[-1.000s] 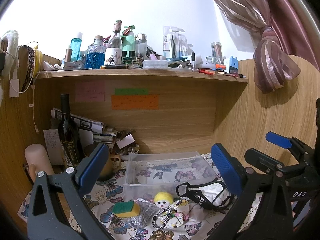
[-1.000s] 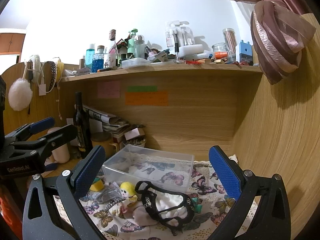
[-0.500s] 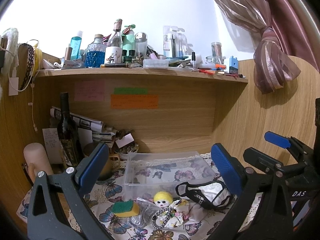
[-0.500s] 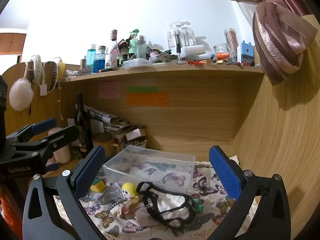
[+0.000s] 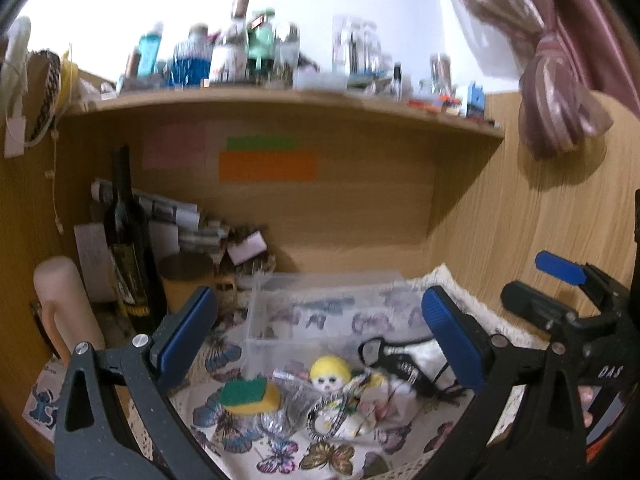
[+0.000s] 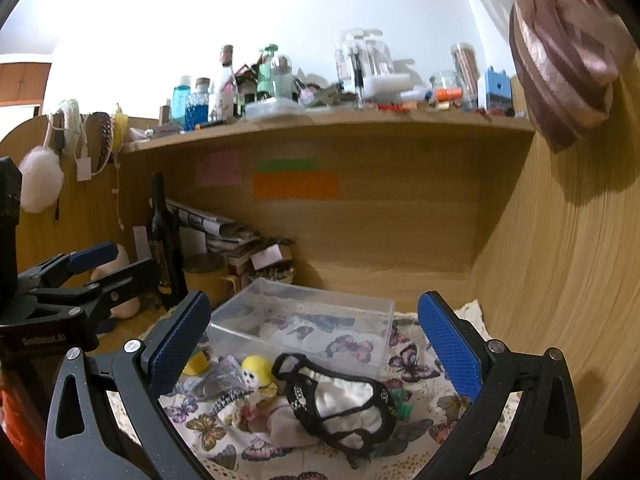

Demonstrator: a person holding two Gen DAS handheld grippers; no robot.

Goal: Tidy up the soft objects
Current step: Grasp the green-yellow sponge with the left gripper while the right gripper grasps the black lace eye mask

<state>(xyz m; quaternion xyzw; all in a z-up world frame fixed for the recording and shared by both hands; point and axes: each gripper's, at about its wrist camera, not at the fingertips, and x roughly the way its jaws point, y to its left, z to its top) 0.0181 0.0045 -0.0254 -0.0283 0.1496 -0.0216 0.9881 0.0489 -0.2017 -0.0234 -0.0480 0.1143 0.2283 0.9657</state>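
Observation:
On the butterfly cloth (image 5: 320, 452) lies a pile of soft things: a yellow-and-green sponge (image 5: 246, 394), a small yellow-haired doll (image 5: 330, 372) and a white-and-black lace garment (image 6: 344, 400). The doll (image 6: 256, 372) also shows in the right wrist view. A clear plastic box (image 6: 308, 324) stands just behind the pile, with only the cloth pattern showing through it. My left gripper (image 5: 318, 336) is open and empty above the pile. My right gripper (image 6: 312, 344) is open and empty above the garment.
A dark wine bottle (image 5: 130, 240), a pink cylinder (image 5: 64, 312), a mug and stacked papers crowd the back left. A shelf (image 6: 320, 120) full of bottles runs overhead. A wooden wall (image 6: 560, 280) closes the right side. A curtain tie (image 6: 568, 60) hangs at upper right.
Both views have shifted slightly and the left view is now motion-blurred. The grippers stay open and the objects lie where they were.

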